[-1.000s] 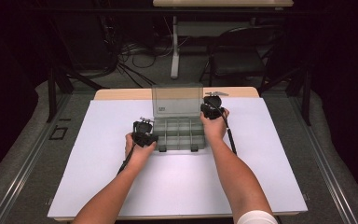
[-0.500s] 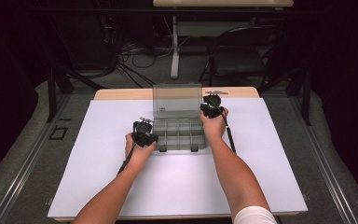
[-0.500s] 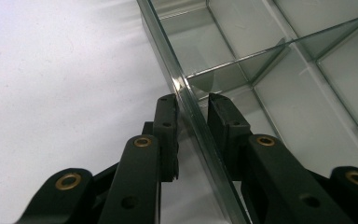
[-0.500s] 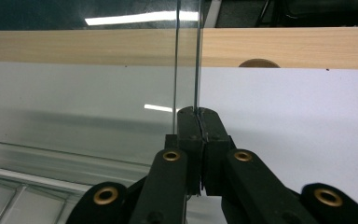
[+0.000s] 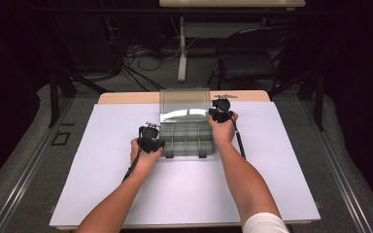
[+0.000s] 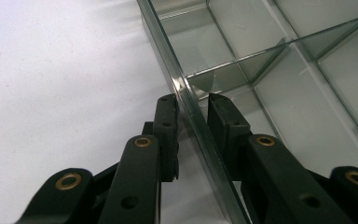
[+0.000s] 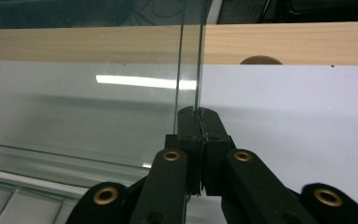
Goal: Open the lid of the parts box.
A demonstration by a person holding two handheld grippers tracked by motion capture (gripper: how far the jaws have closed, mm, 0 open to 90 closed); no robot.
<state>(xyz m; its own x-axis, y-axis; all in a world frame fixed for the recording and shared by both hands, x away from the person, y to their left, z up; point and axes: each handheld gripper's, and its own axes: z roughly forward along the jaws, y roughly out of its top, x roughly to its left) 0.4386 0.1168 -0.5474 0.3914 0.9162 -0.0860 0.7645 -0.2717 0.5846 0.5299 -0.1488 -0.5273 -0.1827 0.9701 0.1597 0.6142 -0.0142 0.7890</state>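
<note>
Near edge first: both forearms come in over the white table (image 5: 102,194). Left gripper (image 5: 156,144) sits at the near-left side of the clear organizer box (image 5: 187,138). In the left gripper view its jaws straddle the box's left wall (image 6: 186,100), one outside, one inside, with a small gap showing each side of the plastic — parted, not clamped as far as I can tell.

Box is mid-table, base flat, compartments look empty. Two latches (image 5: 201,154) on the near edge hang free.

Further back, the lid (image 5: 184,104) stands roughly upright off the far hinge. Right gripper (image 5: 214,115) is on its right edge; the right gripper view shows the jaws pressed together on the thin lid edge (image 7: 189,70) — closed on it, no gap.

Handling, my read:
- Light and empty, so the base will skate on the smooth table — worth pinning the left wall.
- Thin hard plastic, slick, flexes some; the hinge is probably the weak point.
- Best grips are wall rims and the lid edge low toward the hinge, not the far corner.
- Clamp moderately; overdoing it could crack the lid.
</note>
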